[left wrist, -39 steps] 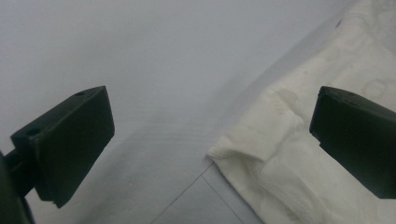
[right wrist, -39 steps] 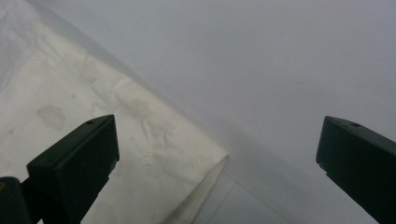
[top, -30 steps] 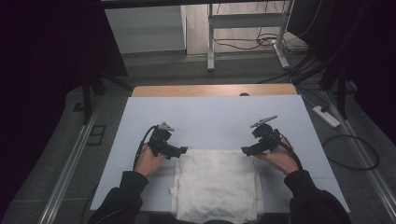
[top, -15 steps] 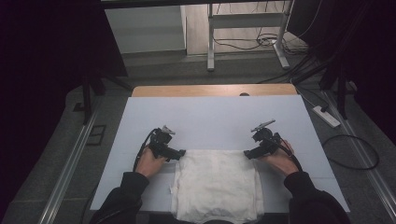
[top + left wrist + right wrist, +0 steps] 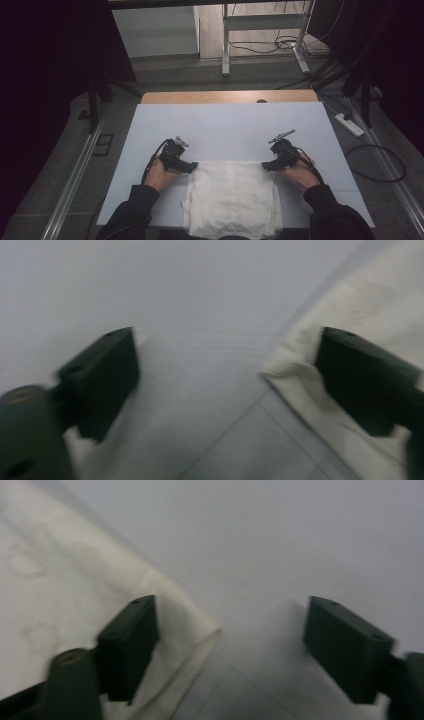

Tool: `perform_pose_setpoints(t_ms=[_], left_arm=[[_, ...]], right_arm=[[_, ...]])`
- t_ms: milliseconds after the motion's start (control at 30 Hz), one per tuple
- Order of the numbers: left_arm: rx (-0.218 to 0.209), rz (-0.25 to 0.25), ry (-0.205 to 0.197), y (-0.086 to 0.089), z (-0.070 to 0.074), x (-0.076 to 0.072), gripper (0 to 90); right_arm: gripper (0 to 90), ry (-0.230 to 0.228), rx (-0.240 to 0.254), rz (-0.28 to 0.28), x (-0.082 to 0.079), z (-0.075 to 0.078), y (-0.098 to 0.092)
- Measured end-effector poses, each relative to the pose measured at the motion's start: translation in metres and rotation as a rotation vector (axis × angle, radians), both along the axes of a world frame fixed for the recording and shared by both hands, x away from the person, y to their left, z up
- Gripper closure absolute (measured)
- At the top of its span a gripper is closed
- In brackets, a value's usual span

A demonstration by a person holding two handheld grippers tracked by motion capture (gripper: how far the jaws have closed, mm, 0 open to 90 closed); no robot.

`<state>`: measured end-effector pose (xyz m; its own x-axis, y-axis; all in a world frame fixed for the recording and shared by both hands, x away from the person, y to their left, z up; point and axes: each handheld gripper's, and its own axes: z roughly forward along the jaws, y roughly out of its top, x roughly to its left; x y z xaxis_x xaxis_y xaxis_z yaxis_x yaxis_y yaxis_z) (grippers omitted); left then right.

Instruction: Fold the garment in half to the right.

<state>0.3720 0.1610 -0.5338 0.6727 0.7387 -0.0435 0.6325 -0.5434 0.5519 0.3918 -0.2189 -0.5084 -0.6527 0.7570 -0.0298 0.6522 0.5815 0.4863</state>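
White folded cloth (image 5: 231, 197) flat on the pale blue table sheet (image 5: 230, 127), at the near edge. Far left corner (image 5: 280, 371) between the jaws of the left gripper (image 5: 192, 165), far right corner (image 5: 200, 625) between those of the right gripper (image 5: 266, 166). Both pairs of jaws just been closing, still apart, not yet pressing the fabric.

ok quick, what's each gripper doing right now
Left gripper: open, jaws just closing in around the far left corner of the cloth, not pressing yet.
Right gripper: open, jaws just closing in around the far right corner, no grip yet.
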Motion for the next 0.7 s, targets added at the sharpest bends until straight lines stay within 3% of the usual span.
perform_pose_setpoints(t_ms=[267, 333, 433, 567, 700], left_arm=[[-0.003, -0.059, 0.027, -0.009, 0.008, -0.010, 57.2], [-0.011, -0.074, 0.036, -0.010, 0.008, -0.011, 68.1], [-0.046, -0.091, 0.055, -0.010, 0.007, -0.012, 82.5], [-0.064, -0.093, 0.076, -0.007, 0.008, -0.010, 84.7], [-0.054, -0.101, 0.061, -0.008, 0.009, -0.009, 85.3]], right_arm=[[75.3, 0.032, 0.033, 0.097, -0.009, 0.004, 0.007], [82.8, 0.042, 0.041, 0.116, -0.010, 0.004, 0.008], [84.8, 0.052, 0.039, 0.121, -0.010, 0.005, 0.009], [85.2, 0.085, 0.069, 0.103, -0.007, 0.005, 0.007], [85.6, 0.079, 0.064, 0.124, -0.006, 0.005, 0.007]])
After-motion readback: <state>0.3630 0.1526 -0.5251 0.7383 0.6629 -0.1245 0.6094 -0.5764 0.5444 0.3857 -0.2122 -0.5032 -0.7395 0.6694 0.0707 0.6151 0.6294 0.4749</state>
